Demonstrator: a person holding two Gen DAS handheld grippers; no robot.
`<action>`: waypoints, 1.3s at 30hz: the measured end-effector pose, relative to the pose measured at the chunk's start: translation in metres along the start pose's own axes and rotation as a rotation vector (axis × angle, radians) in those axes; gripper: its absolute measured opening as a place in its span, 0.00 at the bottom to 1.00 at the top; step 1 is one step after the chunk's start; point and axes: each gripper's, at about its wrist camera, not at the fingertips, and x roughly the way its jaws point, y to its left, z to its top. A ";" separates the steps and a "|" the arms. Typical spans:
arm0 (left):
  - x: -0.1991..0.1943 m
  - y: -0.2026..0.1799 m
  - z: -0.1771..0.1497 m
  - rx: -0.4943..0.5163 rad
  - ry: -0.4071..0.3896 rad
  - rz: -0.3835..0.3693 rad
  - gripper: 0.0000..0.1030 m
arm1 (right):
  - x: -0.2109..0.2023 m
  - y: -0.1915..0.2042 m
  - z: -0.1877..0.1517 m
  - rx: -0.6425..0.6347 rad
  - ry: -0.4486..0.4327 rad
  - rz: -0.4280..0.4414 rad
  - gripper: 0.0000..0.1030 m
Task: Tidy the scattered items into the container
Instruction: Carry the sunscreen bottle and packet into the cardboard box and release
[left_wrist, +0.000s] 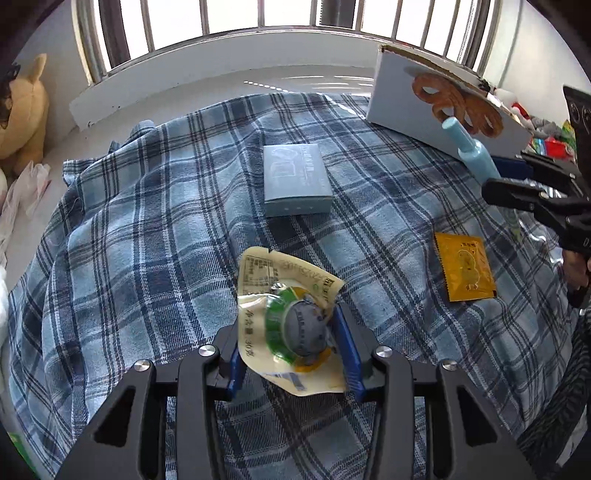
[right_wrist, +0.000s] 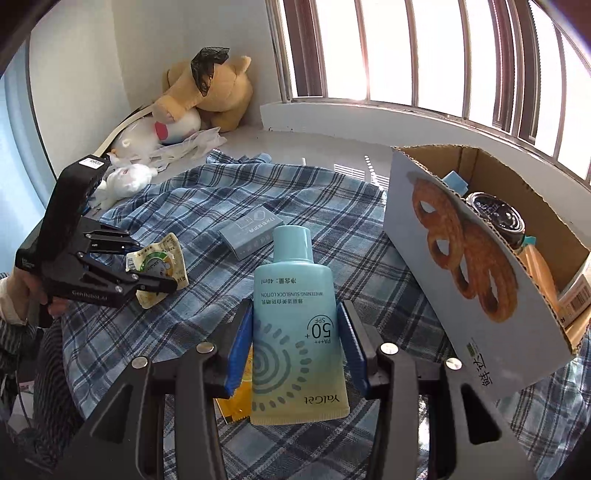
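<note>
Left claw (left_wrist: 291, 350) clamps a crumpled snack sachet (left_wrist: 291, 317) near the front edge of the plaid cloth (left_wrist: 147, 240). Right claw (right_wrist: 295, 343) grips a sunblock tube (right_wrist: 295, 314), cap forward, just left of the cardboard box (right_wrist: 480, 295). Advice: lift the tube above the box's printed wall before releasing.

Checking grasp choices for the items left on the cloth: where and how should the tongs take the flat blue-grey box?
The blue-grey box lies flat on the plaid cloth, apart from the other items. Judging by that pose, come from above with the tongs pointing down and close across its two long side edges, near the middle. Its broad top face gives nothing to pinch, while the narrower width probably fits between the pads.
</note>
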 end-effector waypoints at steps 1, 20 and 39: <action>-0.002 0.004 0.000 -0.023 0.006 -0.021 0.39 | -0.001 0.000 0.000 -0.002 -0.004 -0.002 0.43; -0.071 -0.060 0.062 0.070 -0.249 0.037 0.35 | -0.078 -0.027 0.018 0.106 -0.262 -0.226 0.43; -0.039 -0.183 0.201 0.169 -0.465 -0.025 0.34 | -0.076 -0.101 0.031 0.196 -0.368 -0.447 0.43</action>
